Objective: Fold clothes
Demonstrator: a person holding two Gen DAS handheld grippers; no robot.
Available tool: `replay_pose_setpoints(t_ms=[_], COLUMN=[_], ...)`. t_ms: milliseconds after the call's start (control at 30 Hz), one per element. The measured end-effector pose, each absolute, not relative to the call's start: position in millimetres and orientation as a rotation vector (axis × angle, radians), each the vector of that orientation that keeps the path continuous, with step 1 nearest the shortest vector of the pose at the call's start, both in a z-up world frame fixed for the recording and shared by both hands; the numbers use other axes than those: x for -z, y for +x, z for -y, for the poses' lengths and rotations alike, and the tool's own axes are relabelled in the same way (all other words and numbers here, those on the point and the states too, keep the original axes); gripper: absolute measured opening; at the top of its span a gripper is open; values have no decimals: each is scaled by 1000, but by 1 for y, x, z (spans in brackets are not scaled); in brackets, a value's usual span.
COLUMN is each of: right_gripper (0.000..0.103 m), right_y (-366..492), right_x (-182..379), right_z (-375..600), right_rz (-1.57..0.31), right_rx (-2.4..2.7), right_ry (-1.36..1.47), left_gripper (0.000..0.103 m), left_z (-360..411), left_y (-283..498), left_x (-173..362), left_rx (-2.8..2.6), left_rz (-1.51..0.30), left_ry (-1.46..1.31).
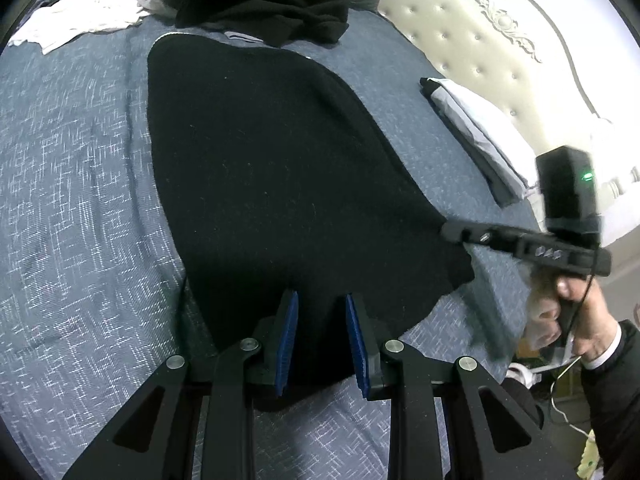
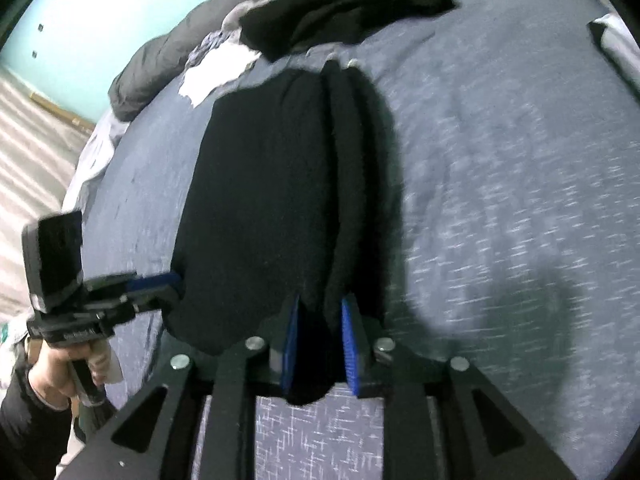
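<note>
— Fingers (image 1: 286,340) of the left gripper (image 1: 322,298): how are they set?

— They are clenched on the near edge of the black garment (image 1: 260,160); dark cloth is seen filling the gap between the blue pads. From the right wrist view the same grip is seen at the garment's left near corner.

— And the right gripper (image 2: 322,300)?

— A thick folded edge of the garment is seen between its fingers (image 2: 348,340). Whether the cloth is actually pressed by the pads cannot be told. From the left wrist view the garment's right corner is seen drawn up to the tip of that gripper.

— Where is the garment laid?

— It is spread on the bed (image 1: 80,200), over a blue-grey patterned cover, with its length running away from both grippers. Along its right side a long fold is raised.

— What else is seen on the bed?

— A heap of dark clothes (image 1: 260,0) is piled beyond the garment's far end, with a white cloth (image 1: 76,20) to its left. A folded grey-and-black item (image 1: 476,128) is laid near the padded headboard (image 1: 500,40).

— By what are the grippers held?

— Each is gripped by a hand in a dark sleeve: the right hand (image 1: 588,320) and the left hand (image 2: 52,380).
</note>
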State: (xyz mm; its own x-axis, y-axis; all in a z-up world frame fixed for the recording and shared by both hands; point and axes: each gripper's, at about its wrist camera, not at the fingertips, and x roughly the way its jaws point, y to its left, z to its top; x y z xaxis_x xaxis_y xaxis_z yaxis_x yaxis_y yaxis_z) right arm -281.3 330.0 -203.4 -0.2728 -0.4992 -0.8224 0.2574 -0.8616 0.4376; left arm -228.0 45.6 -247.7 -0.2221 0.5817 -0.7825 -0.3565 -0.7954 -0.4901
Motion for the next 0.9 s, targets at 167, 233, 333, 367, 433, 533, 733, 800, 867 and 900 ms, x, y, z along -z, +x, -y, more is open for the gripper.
replay_pose_setpoints(t_ms=[167, 233, 333, 367, 433, 533, 733, 800, 867, 900], right_gripper=[20, 20, 18, 11, 3, 2, 5, 5, 5, 5], right_y=[-281, -282, -287, -288, -289, -287, -277, -272, -271, -271], right_x=[183, 184, 207, 215, 227, 228, 197, 202, 214, 219], right_z=[-322, -314, -297, -297, -309, -324, -310, -295, -285, -284], right_rz=[230, 225, 140, 125, 169, 199, 206, 153, 119, 114], right_rx=[2205, 2167, 2110, 2118, 2132, 2154, 2125, 2088, 2065, 2068], right_ry=[1422, 1403, 1469, 1490, 1522, 1530, 1423, 1436, 1471, 1485], left_gripper=[26, 26, 26, 26, 26, 26, 26, 27, 26, 26], left_z=[-50, -50, -49, -47, -46, -49, -53, -54, -53, -52], left_y=[-226, -225, -223, -222, -219, -217, -217, -216, -216, -215], left_x=[247, 247, 247, 248, 248, 247, 247, 247, 247, 247], left_rx=[-2066, -2068, -2067, -2060, -2055, -2053, -2058, -2059, -2056, -2053], left_rz=[266, 269, 278, 283, 273, 260, 251, 249, 249, 250], left_ry=[-1445, -1446, -1448, -1448, -1445, -1439, -1438, -1439, -1442, -1443])
